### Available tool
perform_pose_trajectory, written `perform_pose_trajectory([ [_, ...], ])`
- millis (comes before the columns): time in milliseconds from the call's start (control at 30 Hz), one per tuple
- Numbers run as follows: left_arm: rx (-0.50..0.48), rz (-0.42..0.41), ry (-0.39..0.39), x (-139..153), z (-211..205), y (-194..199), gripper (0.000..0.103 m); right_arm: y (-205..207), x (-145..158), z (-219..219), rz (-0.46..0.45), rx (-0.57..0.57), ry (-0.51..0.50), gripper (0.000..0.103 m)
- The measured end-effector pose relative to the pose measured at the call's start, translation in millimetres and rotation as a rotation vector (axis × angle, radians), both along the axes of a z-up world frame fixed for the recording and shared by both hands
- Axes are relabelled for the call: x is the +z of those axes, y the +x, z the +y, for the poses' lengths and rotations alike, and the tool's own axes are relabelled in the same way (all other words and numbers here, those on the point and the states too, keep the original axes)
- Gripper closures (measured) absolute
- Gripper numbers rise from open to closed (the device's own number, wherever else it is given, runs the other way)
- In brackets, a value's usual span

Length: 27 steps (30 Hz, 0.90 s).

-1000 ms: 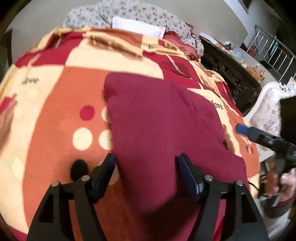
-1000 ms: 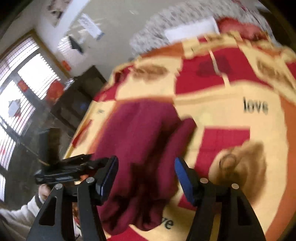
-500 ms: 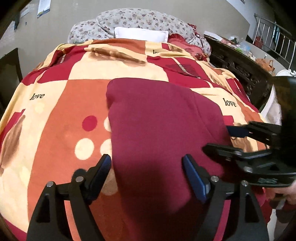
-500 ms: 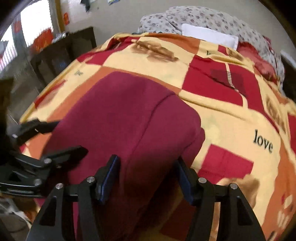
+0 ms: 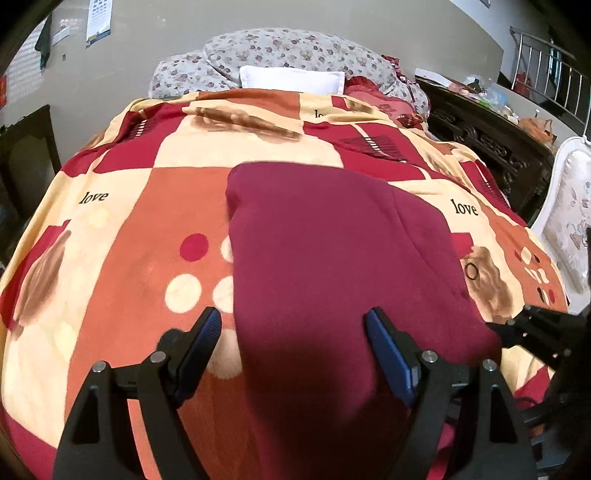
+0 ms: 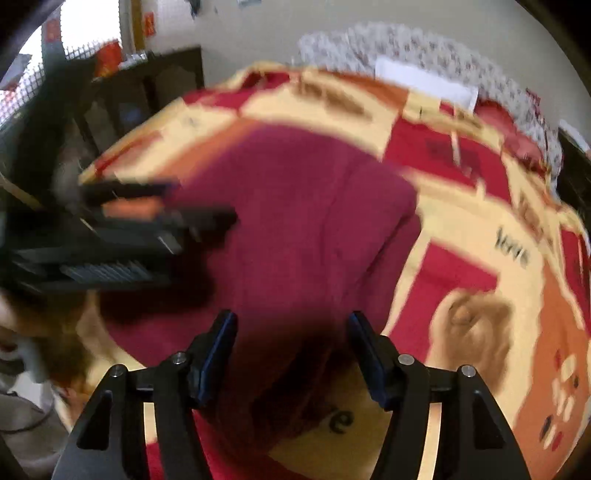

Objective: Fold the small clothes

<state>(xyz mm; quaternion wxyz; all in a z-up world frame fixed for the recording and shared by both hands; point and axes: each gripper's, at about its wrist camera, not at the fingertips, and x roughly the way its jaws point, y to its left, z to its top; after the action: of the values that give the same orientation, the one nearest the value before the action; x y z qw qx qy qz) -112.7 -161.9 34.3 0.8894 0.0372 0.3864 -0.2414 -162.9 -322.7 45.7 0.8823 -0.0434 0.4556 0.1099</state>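
From the left wrist the maroon garment lies half-folded on the blanket, left tongs just widened, gripping nothing; from the right, blurred, right tongs gape over its near edge, which probably needs pinching next.

Patchwork-blanketed bed, floral pillows, grey wall, dark carved cabinet.

Blanket bare left of garment; pillows far end, chair right.
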Motion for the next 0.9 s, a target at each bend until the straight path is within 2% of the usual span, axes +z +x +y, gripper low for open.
perform_pose_trajectory([
  [133,0.015,-0.025,-0.01,4.6,3.3,-8.3,0.023,-10.7,11.6,-5.9,-0.037,-0.036,0.047,0.032],
  [233,0.032,-0.061,-0.011,11.6,6.6,-16.1,0.022,-20.8,30.4,-10.4,-0.083,-0.077,0.04,0.022],
  [400,0.074,-0.096,-0.035,21.9,14.6,-27.3,0.011,-31.2,58.1,-22.3,-0.175,-0.212,0.088,0.007],
  [567,0.111,-0.109,-0.029,27.8,22.9,-31.6,0.01,-29.5,64.2,-18.4,-0.205,-0.285,0.107,0.001],
  [733,0.131,-0.114,-0.014,29.6,29.3,-33.1,0.009,-29.5,65.8,-14.3,-0.232,-0.323,0.074,0.001],
  [900,0.132,-0.126,-0.029,31.7,32.6,-35.9,0.009,-28.9,64.8,-20.6,-0.23,-0.35,0.092,0.0],
])
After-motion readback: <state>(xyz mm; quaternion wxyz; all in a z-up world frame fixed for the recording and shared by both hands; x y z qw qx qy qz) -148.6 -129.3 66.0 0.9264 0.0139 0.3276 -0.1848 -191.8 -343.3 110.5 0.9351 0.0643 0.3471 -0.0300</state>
